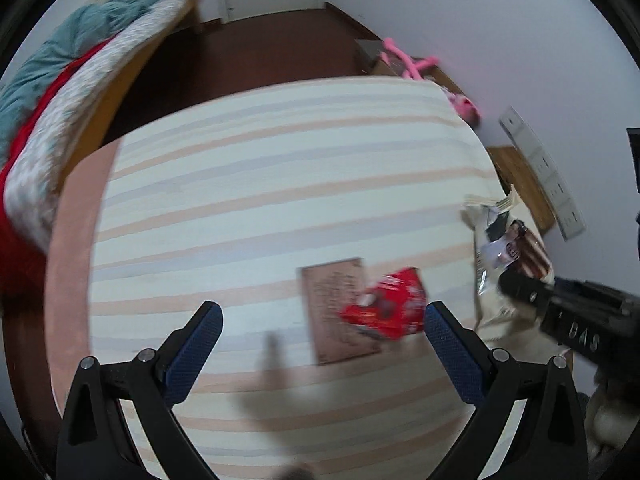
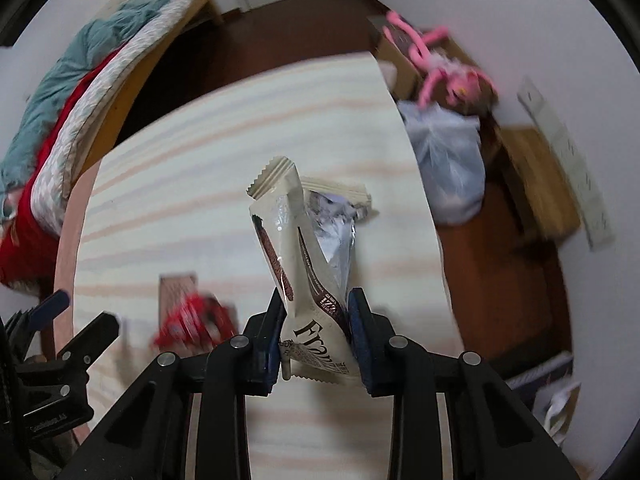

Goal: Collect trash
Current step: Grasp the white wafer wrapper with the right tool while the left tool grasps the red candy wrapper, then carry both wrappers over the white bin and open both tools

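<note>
Your right claw [image 2: 316, 320] points steeply down over the bed [image 2: 200, 160], clamped on the torn cream wrapper [image 2: 304, 240], while your left claw [image 1: 324, 344] gapes empty.

right tool [image 2: 316, 320] clamped, left tool [image 1: 322, 332] gaping, both pitched down.

A striped bed [image 1: 260, 184] fills the left wrist view, its sheet running in pale cream, peach and grey bands, a pinkish edge along its left side. On the sheet lies a brown card [image 1: 340, 312], flat, with faint print too blurred to read. A red wrapper [image 1: 386, 308] sits on the card's right edge, overlapping it. From the right wrist view, the same card and wrapper lie low on the left of the sheet, both smeared by blur.
</note>
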A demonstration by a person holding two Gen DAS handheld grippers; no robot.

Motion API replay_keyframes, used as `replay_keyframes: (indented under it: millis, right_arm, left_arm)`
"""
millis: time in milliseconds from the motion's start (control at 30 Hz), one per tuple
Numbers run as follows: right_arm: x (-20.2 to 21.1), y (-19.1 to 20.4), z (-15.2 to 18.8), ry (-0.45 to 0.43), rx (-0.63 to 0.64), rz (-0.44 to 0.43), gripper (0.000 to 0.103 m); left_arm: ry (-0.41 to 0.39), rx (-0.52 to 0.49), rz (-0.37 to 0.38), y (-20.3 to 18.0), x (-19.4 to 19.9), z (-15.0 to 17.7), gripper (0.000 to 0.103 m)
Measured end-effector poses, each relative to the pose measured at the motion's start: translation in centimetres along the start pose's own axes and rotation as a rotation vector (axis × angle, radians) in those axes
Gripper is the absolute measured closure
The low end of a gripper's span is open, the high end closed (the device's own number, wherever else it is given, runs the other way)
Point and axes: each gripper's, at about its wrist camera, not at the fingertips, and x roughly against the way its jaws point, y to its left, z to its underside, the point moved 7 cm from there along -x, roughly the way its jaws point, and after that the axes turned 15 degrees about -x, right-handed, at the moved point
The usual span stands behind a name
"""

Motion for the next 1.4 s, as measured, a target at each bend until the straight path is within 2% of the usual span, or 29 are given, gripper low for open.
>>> replay_keyframes:
  millis: [100, 200, 267, 300, 333, 467, 533, 867, 1133, 1400]
  right_arm:
    - [-0.5, -1.7, 1.4, 0.022, -0.045, -0.009, 0.072]
    - [-0.8, -2.4, 2.2, 0.021, -0.058, -0.006, 0.072]
    - [-0.8, -2.8, 2.5, 0.022, -0.067, -0.008, 0.073]
    - [-0.9, -3.0, 2.5, 0.022, -0.071, -0.008, 0.073]
    - [-0.9, -3.2, 2.7, 0.022, -0.074, -0.01, 0.073]
    - [-1.2, -3.6, 2.9, 0.028, -0.081, -0.009, 0.074]
    - [-1.1, -3.7, 2.8, 0.028, -0.076, -0.007, 0.074]
    - [0.3, -3.4, 3.1, 0.011, -0.08, -0.037, 0.075]
    - [3.6, -1.6, 4.0, -0.016, -0.055, -0.097, 0.075]
    - [10.0, 4.5, 5.6, -0.073, 0.046, -0.192, 0.075]
  left_arm:
    - [0.035, -0.023, 0.031, -1.6, -2.0, -0.3, 0.001]
    - [0.034, -0.046, 0.029, -2.4, -3.0, -0.6, 0.001]
    - [0.036, -0.062, 0.022, -2.9, -3.4, -0.8, 0.019]
    - [0.047, -0.069, 0.016, -3.0, -3.7, -0.9, 0.035]
    - [0.055, -0.073, 0.017, -3.3, -3.8, -0.9, 0.044]
    - [0.038, -0.067, 0.015, -3.3, -3.8, -1.3, 0.057]
    - [0.032, -0.067, 0.012, -3.3, -3.6, -1.3, 0.071]
    - [-0.026, -0.061, -0.016, -2.3, -0.6, -1.0, 0.071]
    - [-0.145, -0.012, -0.047, 0.5, 7.0, -0.4, 0.071]
    - [-0.239, 0.091, -0.1, 7.3, 15.4, 3.5, 0.071]
